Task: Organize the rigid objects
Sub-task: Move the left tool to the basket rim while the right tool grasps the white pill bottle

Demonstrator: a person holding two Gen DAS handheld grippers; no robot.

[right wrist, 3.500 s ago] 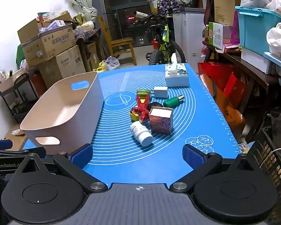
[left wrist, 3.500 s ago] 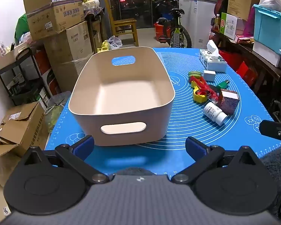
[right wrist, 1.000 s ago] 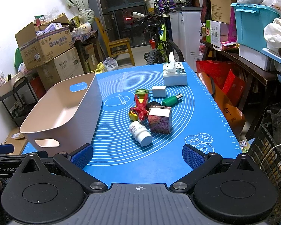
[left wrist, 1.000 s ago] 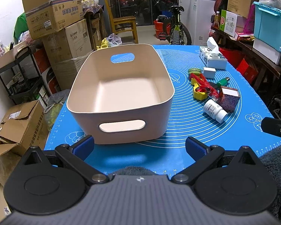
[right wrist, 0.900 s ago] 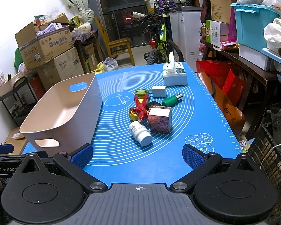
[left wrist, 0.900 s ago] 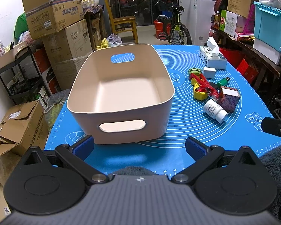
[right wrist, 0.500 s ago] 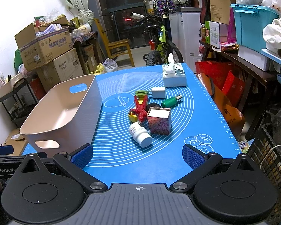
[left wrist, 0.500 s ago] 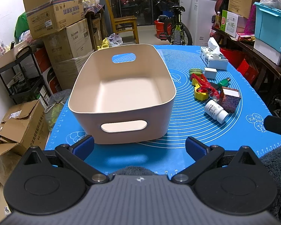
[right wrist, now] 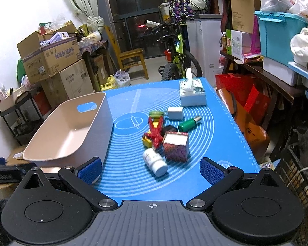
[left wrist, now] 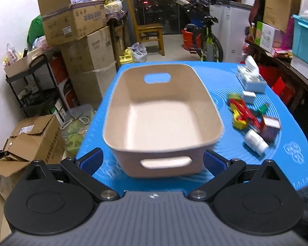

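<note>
An empty beige bin [left wrist: 162,114] [right wrist: 71,135] with handle slots stands on the blue mat [left wrist: 232,94] [right wrist: 205,135]. My left gripper [left wrist: 153,162] is open, its pads either side of the bin's near wall. To the right lies a cluster: a white pill bottle [right wrist: 155,162] [left wrist: 255,143], a patterned box [right wrist: 176,146] [left wrist: 270,130], a red toy [right wrist: 156,131] [left wrist: 244,112], a green bottle [right wrist: 189,124], a small white box [right wrist: 175,112] and a green lid [right wrist: 156,113]. My right gripper [right wrist: 151,169] is open just short of the pill bottle, holding nothing.
A tissue box [right wrist: 192,95] [left wrist: 250,78] sits at the mat's far right. Stacked cardboard boxes [left wrist: 80,41] and a black rack [left wrist: 30,86] stand left of the table. A bicycle [right wrist: 174,55], a wooden chair [right wrist: 131,57] and cluttered shelves [right wrist: 277,47] lie beyond and to the right.
Both grippers have moved forward. The bin now sits between the left pads and the pill bottle is closer to the right gripper. Both stay open.
</note>
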